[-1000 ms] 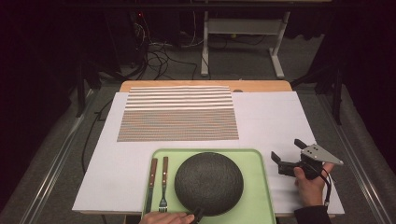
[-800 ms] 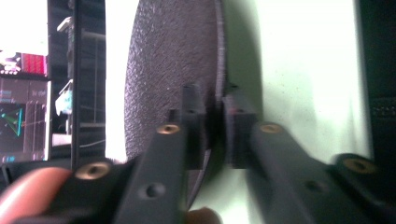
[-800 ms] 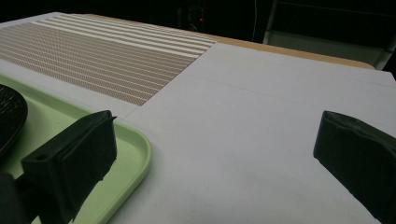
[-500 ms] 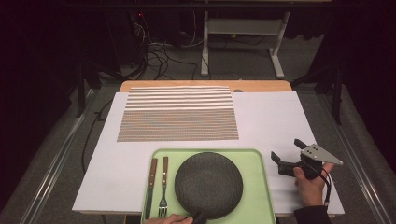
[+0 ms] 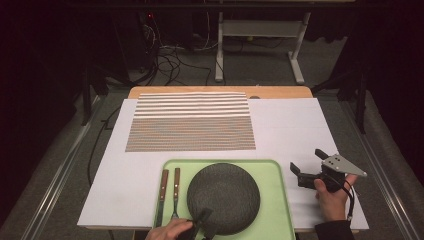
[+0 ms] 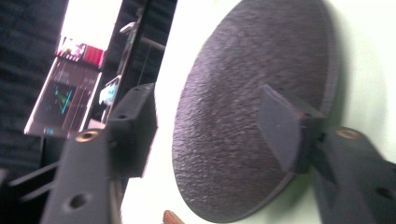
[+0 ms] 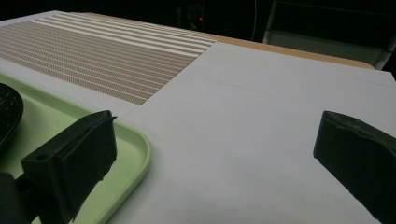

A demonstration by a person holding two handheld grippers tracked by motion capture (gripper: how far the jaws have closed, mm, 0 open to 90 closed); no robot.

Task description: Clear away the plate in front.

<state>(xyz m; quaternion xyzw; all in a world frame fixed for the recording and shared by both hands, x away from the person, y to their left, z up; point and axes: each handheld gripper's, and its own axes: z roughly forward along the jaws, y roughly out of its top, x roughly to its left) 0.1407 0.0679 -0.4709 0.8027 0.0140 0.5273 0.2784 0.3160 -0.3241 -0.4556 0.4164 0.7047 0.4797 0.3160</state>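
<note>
The dark grey round textured plate (image 5: pixel 223 198) lies flat in the pale green plastic tray (image 5: pixel 272 200) at the near edge of the desk (image 5: pixel 290 130), and being round it has no long axis and points no way. The left gripper (image 5: pixel 202 223) has just been opening its fingers, which now stand spread on both sides of the plate's near rim without pressing it; if it pulls back carelessly, a finger could drag the plate against the wooden-handled fork (image 5: pixel 175 192) beside it. The right gripper (image 5: pixel 309 169) hovers spread and empty over the white paper

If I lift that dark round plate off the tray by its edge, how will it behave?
The plate looks rigid, so probably no flopping. Its rough, matte surface should resist slipping. Lying flat on the tray, it seems unlikely to roll, though an edge grip may let it tilt.
</note>
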